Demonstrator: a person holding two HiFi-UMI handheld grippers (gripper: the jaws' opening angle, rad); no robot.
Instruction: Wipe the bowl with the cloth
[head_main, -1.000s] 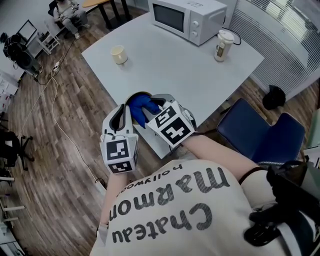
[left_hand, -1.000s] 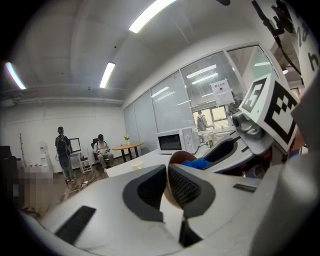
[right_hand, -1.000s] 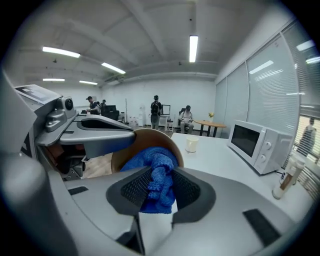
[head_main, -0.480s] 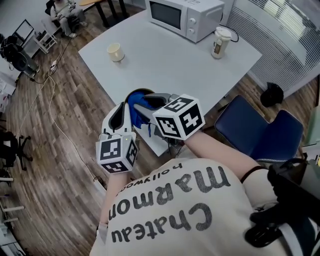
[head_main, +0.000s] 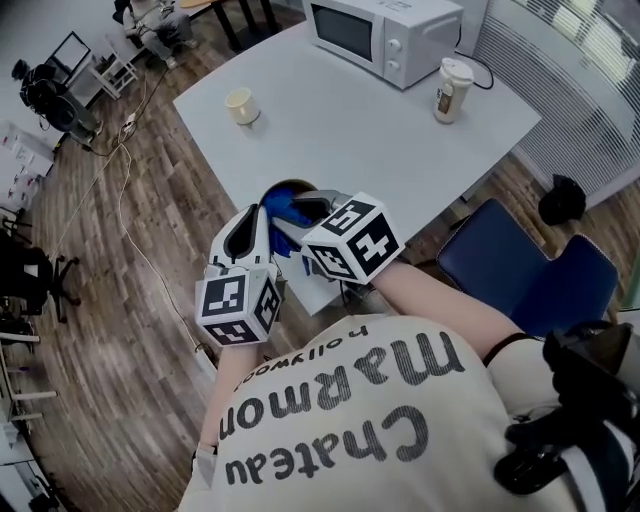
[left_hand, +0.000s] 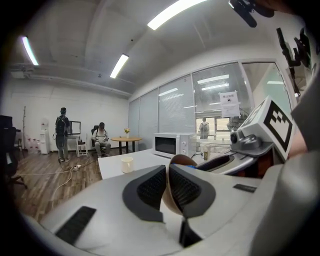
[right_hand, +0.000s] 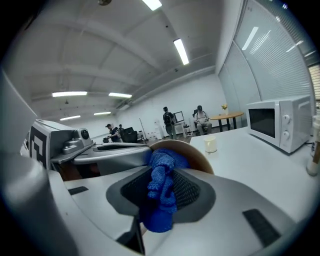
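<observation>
A brown bowl is held off the near edge of the white table. My left gripper pinches the bowl's rim between its pads; its jaws are opening slightly with the rim still between them. My right gripper is shut on a blue knitted cloth, which is pushed into the bowl. The cloth shows blue inside the bowl in the head view. The two grippers sit side by side, left gripper to the left and right gripper to the right.
On the table stand a white microwave, a lidded drink cup and a small cream cup. A blue chair is at the right. Cables run over the wooden floor at the left. People are at the far desks.
My right gripper has twisted with the cloth inside the bowl, its marker cube turning and rising. The left gripper has kept its hold on the rim, barely shifting.
</observation>
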